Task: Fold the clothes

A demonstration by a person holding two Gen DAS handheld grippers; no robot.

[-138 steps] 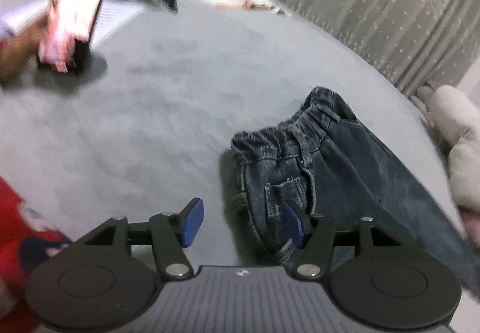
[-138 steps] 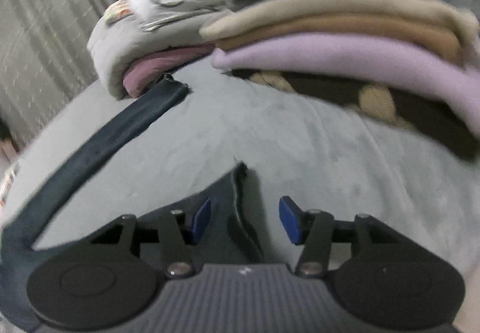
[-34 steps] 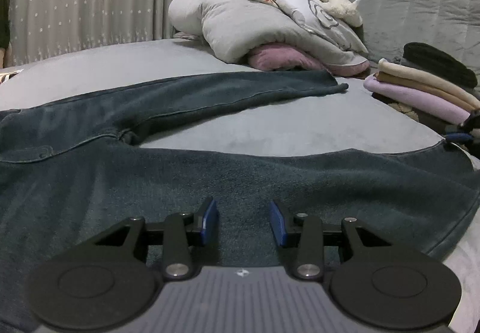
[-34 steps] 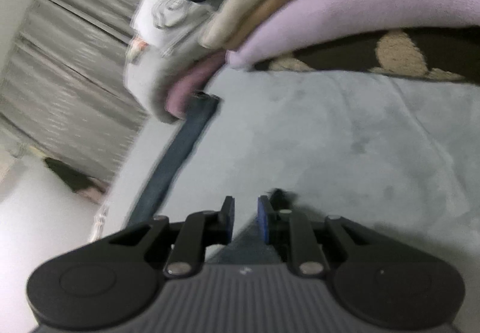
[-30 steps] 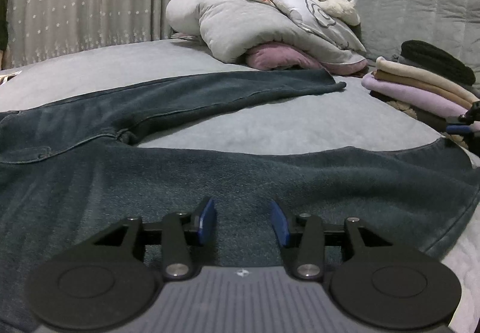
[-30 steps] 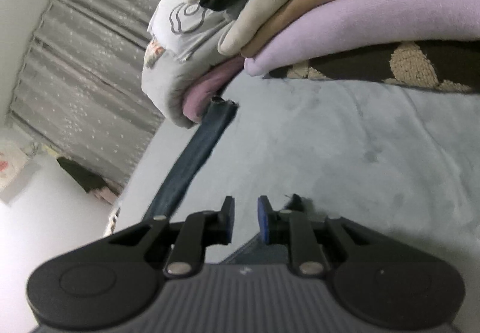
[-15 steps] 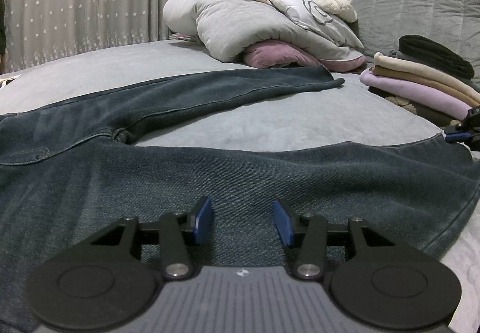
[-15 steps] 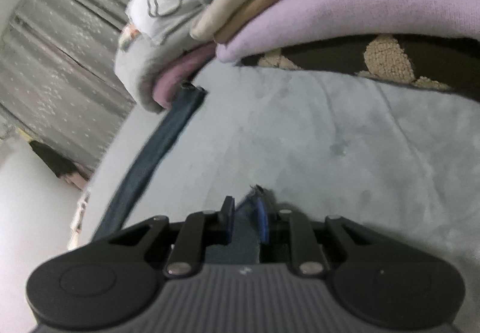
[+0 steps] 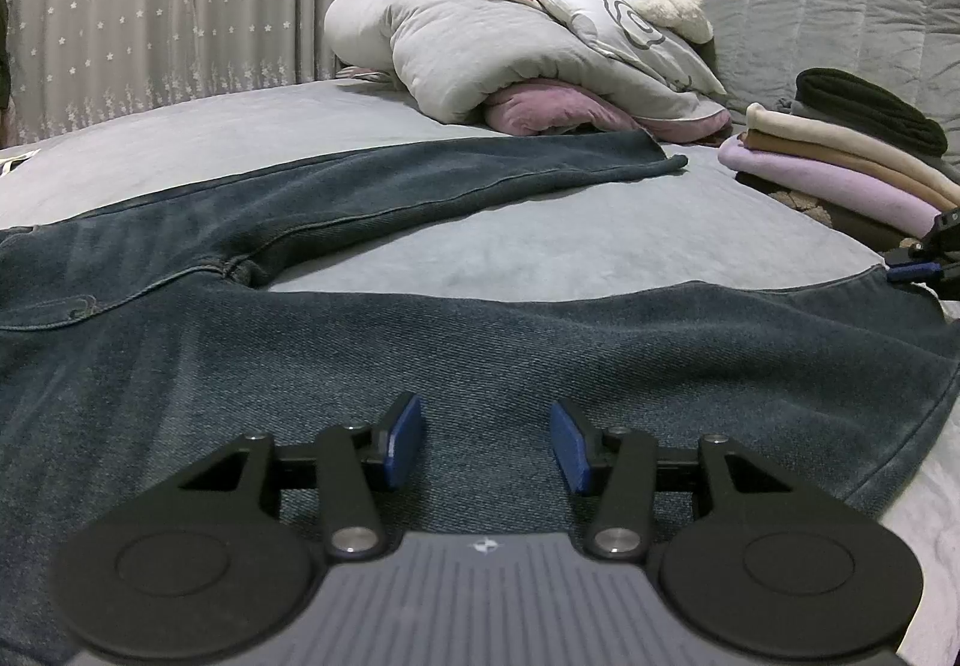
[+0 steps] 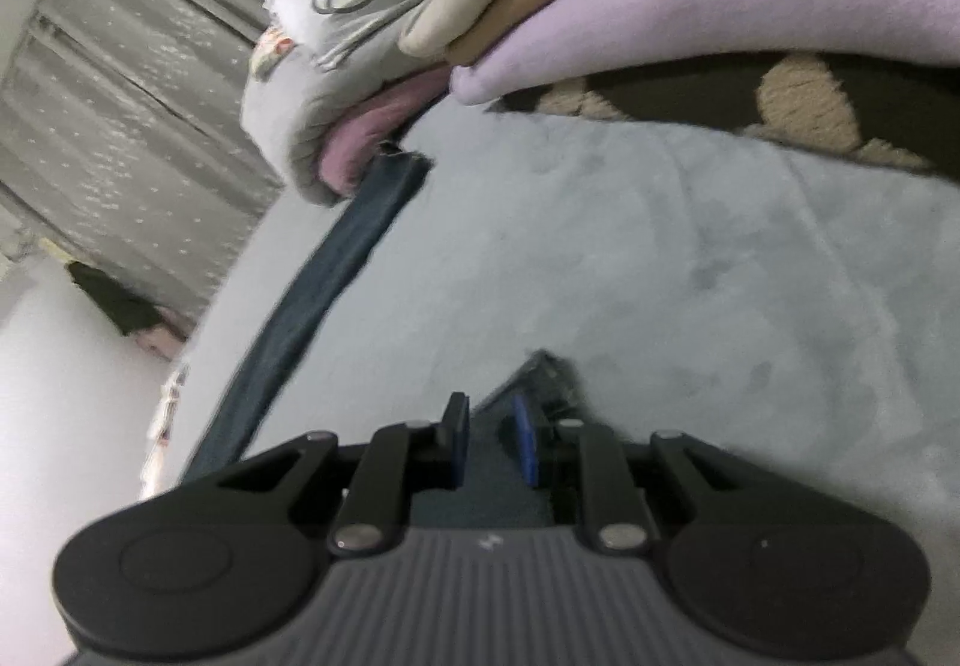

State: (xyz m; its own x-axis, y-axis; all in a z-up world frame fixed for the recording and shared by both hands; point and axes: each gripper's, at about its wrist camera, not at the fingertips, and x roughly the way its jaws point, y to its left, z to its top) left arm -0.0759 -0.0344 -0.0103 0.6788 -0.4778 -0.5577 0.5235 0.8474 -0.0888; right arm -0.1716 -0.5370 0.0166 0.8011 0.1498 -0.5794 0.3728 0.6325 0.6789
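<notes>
Dark jeans (image 9: 480, 330) are spread flat across the grey bed (image 9: 570, 240), legs apart. The left gripper (image 9: 483, 441) is held over the near leg, jaws spread. That leg's hem corner (beside the folded stack (image 9: 840, 162)) is pinched by the right gripper (image 10: 491, 447).

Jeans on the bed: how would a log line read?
jeans: spread flat | left gripper: open above | right gripper: shut on hem
</notes>
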